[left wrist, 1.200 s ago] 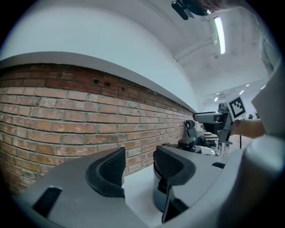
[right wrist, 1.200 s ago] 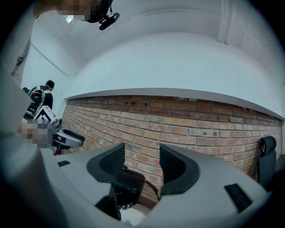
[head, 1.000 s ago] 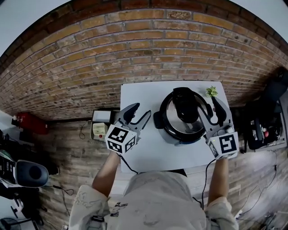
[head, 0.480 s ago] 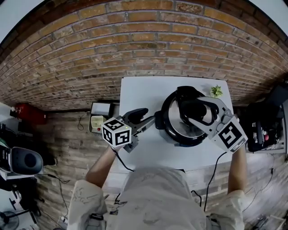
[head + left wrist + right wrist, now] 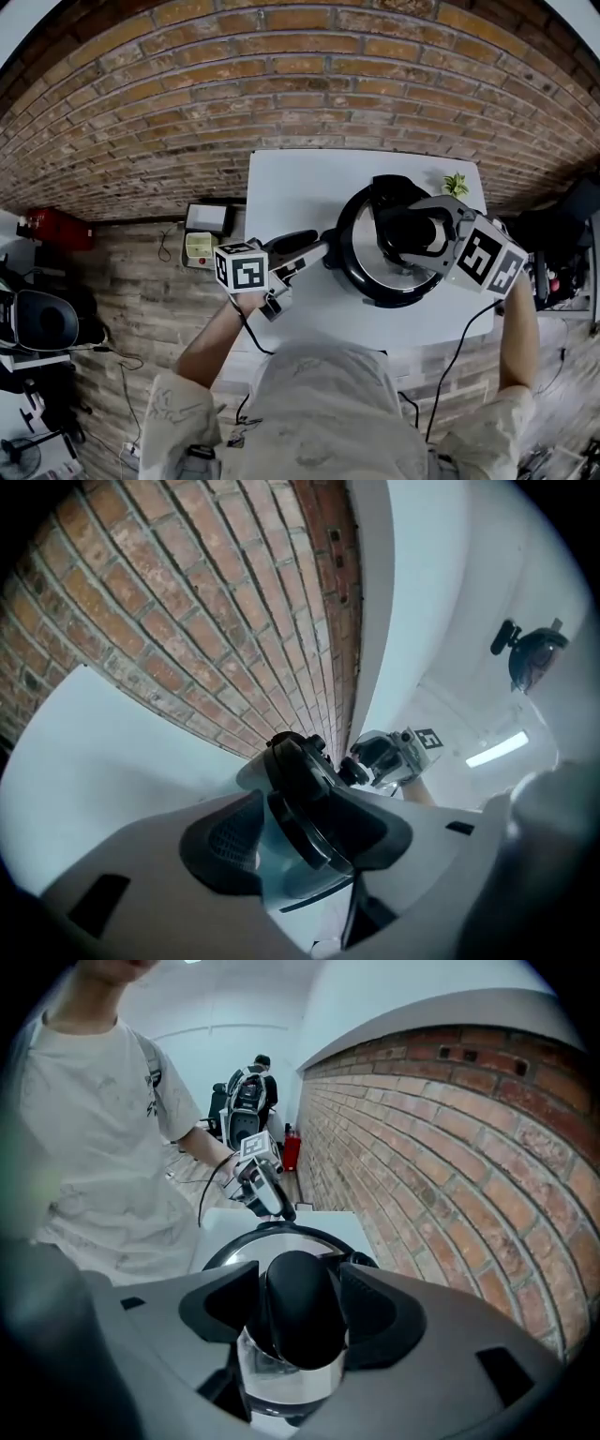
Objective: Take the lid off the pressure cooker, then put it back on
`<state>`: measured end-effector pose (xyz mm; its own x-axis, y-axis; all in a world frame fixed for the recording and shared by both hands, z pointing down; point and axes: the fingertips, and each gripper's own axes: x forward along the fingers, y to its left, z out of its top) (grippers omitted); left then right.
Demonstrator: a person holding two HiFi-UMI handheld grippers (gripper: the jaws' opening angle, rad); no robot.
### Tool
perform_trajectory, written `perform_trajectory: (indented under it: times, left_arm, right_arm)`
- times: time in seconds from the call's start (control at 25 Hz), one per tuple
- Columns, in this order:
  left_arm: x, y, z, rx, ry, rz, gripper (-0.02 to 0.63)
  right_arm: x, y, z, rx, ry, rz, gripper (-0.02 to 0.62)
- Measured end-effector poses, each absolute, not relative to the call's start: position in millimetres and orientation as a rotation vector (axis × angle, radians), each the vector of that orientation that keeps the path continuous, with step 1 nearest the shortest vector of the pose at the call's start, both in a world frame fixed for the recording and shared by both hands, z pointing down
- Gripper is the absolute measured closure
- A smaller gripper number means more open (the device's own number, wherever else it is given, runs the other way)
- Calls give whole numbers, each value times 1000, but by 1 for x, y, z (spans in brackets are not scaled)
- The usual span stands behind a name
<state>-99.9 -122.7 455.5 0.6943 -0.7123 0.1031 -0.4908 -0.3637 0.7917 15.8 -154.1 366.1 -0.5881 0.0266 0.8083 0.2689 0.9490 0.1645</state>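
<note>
up close, right gripper jaws just widening round lid knob, left gripper loosely straddling handle

Glossy metal lid, matt black handle, rough brick wall

One pressure cooker, one table, one plant

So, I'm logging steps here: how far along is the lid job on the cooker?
Done: nothing visible yet; the lid sits on the cooker. In hand: the right gripper, its fingers just opening, straddles the lid handle, and the left gripper flanks the side handle; neither looks clamped. Left: grip, take the lid off, then put it back on.
</note>
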Motion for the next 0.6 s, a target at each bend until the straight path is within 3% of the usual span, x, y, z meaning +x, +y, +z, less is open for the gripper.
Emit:
perform_trajectory:
  times: [0.4,0.56,0.6]
  left_arm:
    - [-79,-126,465,1862,-727,-507,374]
    - [-76,-127,468,1735,-677,-630,397]
    - [-77,-128,470,1708,-678,-656,453]
  right_arm:
    - [27,-162,401,-317,-1929,-356,295]
    - [27,-159,404,-407,-1851,-340,301]
    - [27,-159,405,-419,-1831,-335,301]
